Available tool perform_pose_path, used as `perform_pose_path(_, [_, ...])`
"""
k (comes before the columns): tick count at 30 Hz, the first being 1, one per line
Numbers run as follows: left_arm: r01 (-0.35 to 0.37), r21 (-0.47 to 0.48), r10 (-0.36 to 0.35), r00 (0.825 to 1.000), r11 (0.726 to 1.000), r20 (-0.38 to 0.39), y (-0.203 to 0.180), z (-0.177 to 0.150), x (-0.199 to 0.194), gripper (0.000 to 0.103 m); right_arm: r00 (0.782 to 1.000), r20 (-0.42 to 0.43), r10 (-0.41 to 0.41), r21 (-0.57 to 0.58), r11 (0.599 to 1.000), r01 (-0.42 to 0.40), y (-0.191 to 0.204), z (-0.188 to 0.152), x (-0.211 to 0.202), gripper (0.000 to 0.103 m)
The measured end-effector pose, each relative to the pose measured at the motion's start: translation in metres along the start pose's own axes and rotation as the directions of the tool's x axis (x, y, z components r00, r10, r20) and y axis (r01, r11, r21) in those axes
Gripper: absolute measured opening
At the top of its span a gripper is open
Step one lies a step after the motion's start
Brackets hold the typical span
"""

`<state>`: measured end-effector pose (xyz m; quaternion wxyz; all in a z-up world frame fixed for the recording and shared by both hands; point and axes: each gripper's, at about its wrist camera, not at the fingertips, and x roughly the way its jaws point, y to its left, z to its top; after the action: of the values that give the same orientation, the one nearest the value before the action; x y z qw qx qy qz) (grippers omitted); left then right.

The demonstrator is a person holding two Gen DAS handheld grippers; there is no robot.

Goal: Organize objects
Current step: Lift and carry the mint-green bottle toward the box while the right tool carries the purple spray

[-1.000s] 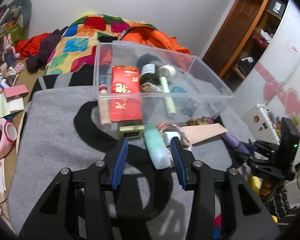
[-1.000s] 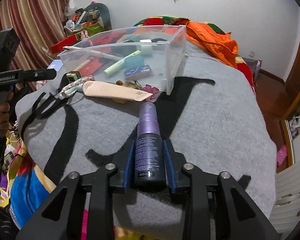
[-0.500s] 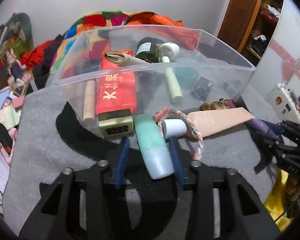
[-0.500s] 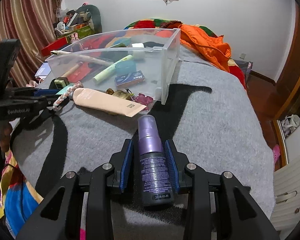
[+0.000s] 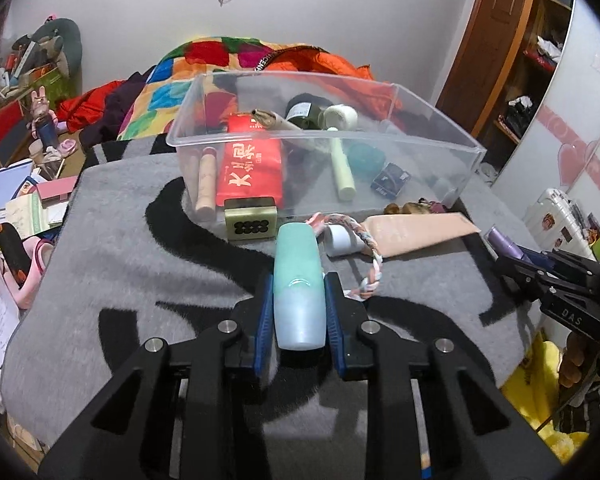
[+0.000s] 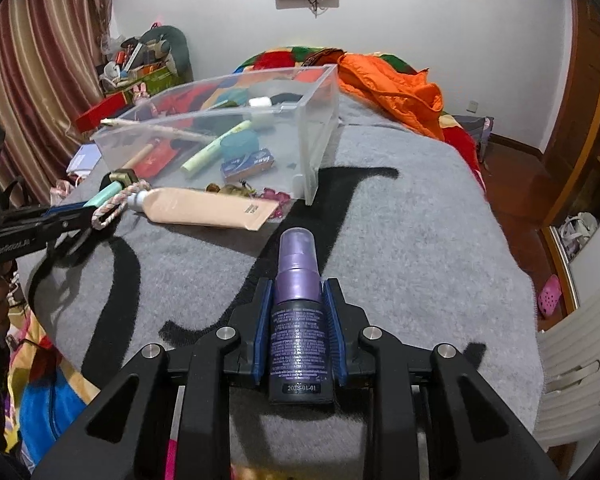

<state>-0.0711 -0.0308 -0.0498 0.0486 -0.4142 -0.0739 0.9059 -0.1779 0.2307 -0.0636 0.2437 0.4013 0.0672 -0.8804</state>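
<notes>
A teal and pale-blue bottle lies on the grey blanket, pointing toward the clear plastic bin. My left gripper is closing, and its blue pads press the bottle's sides. A purple spray bottle sits between the pads of my right gripper, which is also closing and presses it on both sides. The bin holds a red packet, a pale green tube and other small items. In the left wrist view the right gripper shows at the right edge.
Just in front of the bin lie a beige tube, a braided rope loop and a green-gold box. An orange jacket is heaped behind the bin. Clutter covers the floor at left. The blanket drops off at its right edge.
My left gripper moved forward around the teal bottle and its jaws narrowed onto it. The right gripper stayed around the purple bottle and its jaws drew in.
</notes>
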Motion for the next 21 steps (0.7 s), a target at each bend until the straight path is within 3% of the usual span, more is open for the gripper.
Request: perform_pose_path(21, [0.034, 0.053, -0.042, 0.988, 0.998, 0.147, -0.030, 0.036, -0.045, 0.024, 0.983, 0.184, 0.031, -0.021, 0.999, -0.028, 0.019, 0.054, -0.043, 0.023])
